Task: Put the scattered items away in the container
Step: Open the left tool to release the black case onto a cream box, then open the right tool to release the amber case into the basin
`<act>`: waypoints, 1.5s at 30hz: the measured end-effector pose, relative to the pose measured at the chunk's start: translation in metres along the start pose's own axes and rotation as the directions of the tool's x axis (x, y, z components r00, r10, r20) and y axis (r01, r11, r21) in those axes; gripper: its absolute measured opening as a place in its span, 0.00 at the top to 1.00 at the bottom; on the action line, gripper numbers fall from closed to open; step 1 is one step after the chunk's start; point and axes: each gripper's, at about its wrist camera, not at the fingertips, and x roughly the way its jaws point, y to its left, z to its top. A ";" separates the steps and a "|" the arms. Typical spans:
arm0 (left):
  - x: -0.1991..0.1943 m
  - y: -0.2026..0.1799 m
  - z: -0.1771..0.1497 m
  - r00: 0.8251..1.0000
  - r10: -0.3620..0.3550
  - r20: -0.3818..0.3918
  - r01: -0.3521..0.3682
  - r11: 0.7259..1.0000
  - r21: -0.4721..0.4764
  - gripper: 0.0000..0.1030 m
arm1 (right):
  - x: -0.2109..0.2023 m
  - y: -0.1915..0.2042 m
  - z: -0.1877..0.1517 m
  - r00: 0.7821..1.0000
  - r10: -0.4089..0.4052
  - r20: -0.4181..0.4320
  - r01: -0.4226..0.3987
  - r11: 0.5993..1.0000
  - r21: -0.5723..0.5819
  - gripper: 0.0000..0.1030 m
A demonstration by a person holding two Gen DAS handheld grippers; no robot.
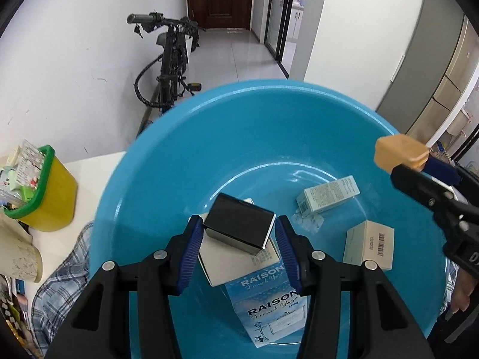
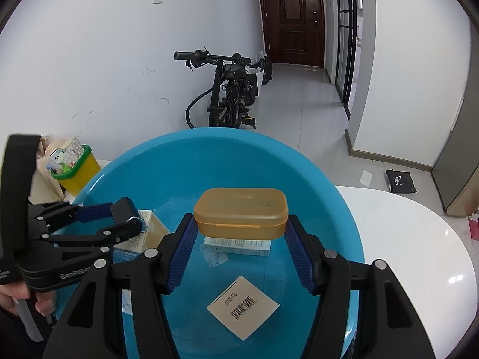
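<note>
So we've got both grippers over the blue basin (image 1: 179,149) on the white table (image 2: 404,224). Our left gripper (image 1: 238,233) has let go: the black box (image 1: 239,227) sits between its pads with a gap on each side, resting on a white box (image 1: 227,263) inside the basin. Our right gripper (image 2: 241,233) is clamped on the orange case (image 2: 241,212), held above the basin. A pale green box (image 1: 327,197), a beige box (image 1: 368,245) and a blue carton (image 1: 269,308) lie in the bottom.
</note>
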 end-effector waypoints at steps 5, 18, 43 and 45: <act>-0.018 0.002 0.002 0.995 -0.004 0.098 0.002 1.000 0.016 0.20 | 0.003 -0.001 -0.001 1.000 0.000 -0.013 0.000 1.000 -0.008 0.43; -0.030 -0.005 0.002 0.980 0.092 0.176 -0.107 0.991 0.077 0.17 | 0.012 0.006 -0.007 0.999 0.001 -0.051 -0.003 0.999 -0.045 0.43; -0.025 -0.011 0.001 0.972 0.139 0.188 -0.155 0.985 0.078 0.17 | 0.015 0.007 -0.010 0.999 -0.031 -0.042 0.029 0.999 -0.045 0.19; -0.035 -0.010 0.001 0.961 0.129 0.244 -0.147 0.988 0.057 0.17 | 0.003 0.006 -0.007 0.998 -0.056 0.018 0.056 0.998 -0.032 0.12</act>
